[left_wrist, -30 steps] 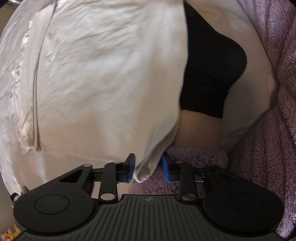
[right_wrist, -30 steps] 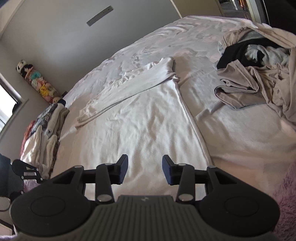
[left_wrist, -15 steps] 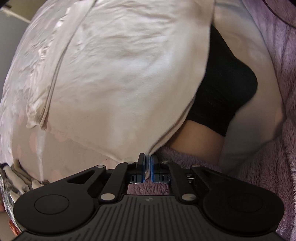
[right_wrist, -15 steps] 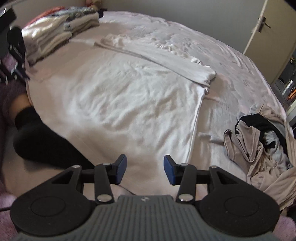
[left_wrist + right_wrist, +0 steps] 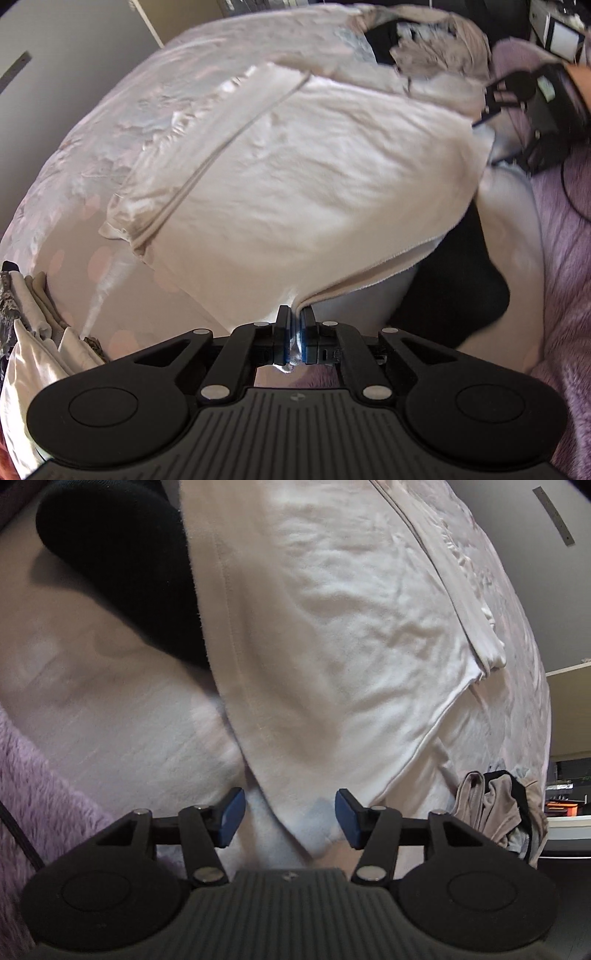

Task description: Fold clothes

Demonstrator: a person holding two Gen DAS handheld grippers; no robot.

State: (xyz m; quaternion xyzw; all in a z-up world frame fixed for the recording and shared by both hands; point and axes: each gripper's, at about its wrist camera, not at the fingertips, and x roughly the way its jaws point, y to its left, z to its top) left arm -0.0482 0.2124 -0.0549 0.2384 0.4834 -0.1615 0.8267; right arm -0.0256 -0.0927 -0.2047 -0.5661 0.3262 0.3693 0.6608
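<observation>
- the left gripper (image 5: 294,334) is clenched on the near hem corner of the white garment (image 5: 295,177); a small bit of cloth sticks out behind its pads
- the right gripper (image 5: 290,818) is not grasping anything; its jaws are opening, and the other hem corner of the garment (image 5: 332,646) lies in the gap between them, with the pads not pressing on it
- in the right wrist view the garment spreads from this corner toward 12 and 1 o'clock, and the hem edge runs toward 11 o'clock; the coming move, i judge, is to close on this corner, which is already between the fingers
- in the left wrist view the garment's long axis goes from 6 o'clock up to 1 o'clock over the bed (image 5: 110,122), and the right gripper (image 5: 487,110) is seen at 2 o'clock, at the far end of the hem
- the right hand is nearer to the free corner
- count: one white garment spread flat, with one sleeve (image 5: 207,155) folded over it; one heap of unfolded clothes (image 5: 424,48) at 1 o'clock; one stack of folded clothes (image 5: 33,314) at 8 o'clock; one black sock (image 5: 122,565) on a foot beside the hem; two grippers
</observation>
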